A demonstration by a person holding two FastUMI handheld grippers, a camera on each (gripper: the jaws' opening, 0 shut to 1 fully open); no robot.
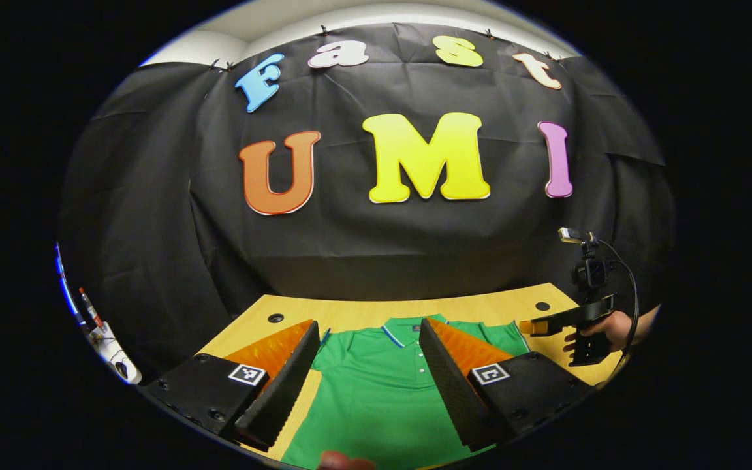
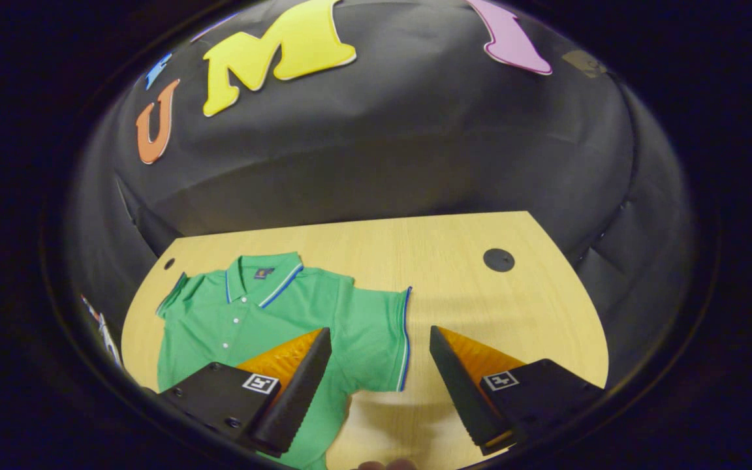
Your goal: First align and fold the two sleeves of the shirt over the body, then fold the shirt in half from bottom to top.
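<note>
A green polo shirt (image 1: pixel 376 385) with blue-and-white trim lies flat, front up, on the wooden table (image 1: pixel 363 312). My left gripper (image 1: pixel 369 333) hovers open above the shirt's chest, collar just beyond the fingertips. In the left gripper view the right gripper (image 1: pixel 568 321) is held by a hand at the table's right side. In the right gripper view the shirt (image 2: pixel 265 320) spreads to the left, its short sleeve (image 2: pixel 382 339) lying out flat. My right gripper (image 2: pixel 381 338) is open above that sleeve's trimmed edge, nothing between its fingers.
The table (image 2: pixel 480 307) has a round cable hole (image 2: pixel 499 260) at the back right and another hole (image 1: pixel 275 318) at the back left. Black cloth walls close the booth behind. Small items (image 1: pixel 105 339) sit off the table's left.
</note>
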